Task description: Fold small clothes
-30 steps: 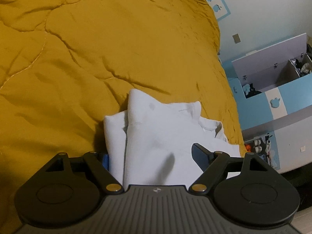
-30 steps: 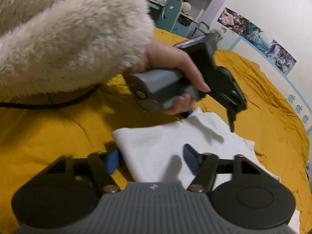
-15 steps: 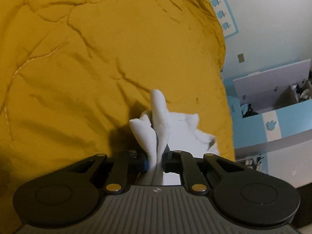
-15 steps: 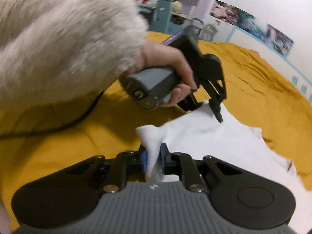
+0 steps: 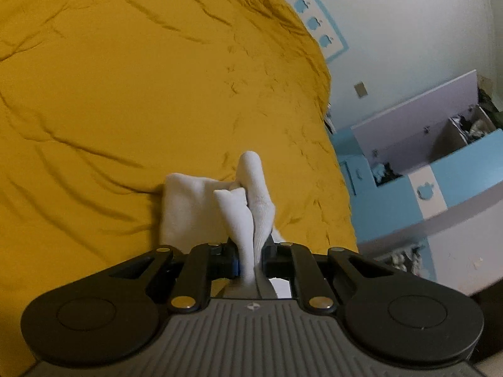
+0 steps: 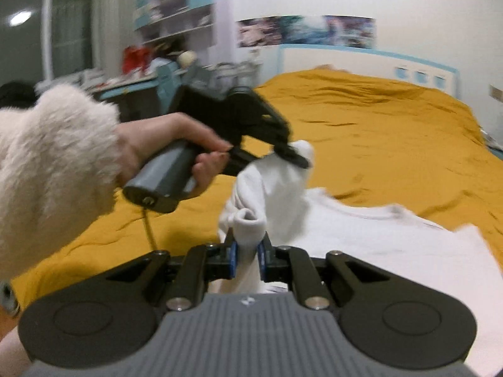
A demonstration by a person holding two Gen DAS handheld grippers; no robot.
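On the yellow bed (image 6: 377, 125), a white garment (image 6: 393, 245) is shown with one edge lifted clear of the quilt, the rest lying flat. The left gripper (image 6: 290, 154) and right gripper (image 6: 248, 257) are each seen with jaws closed on a bunched corner of cloth (image 5: 251, 220). Should either thick pinch slip, the raised edge would likely drop unevenly and the fold be skewed.
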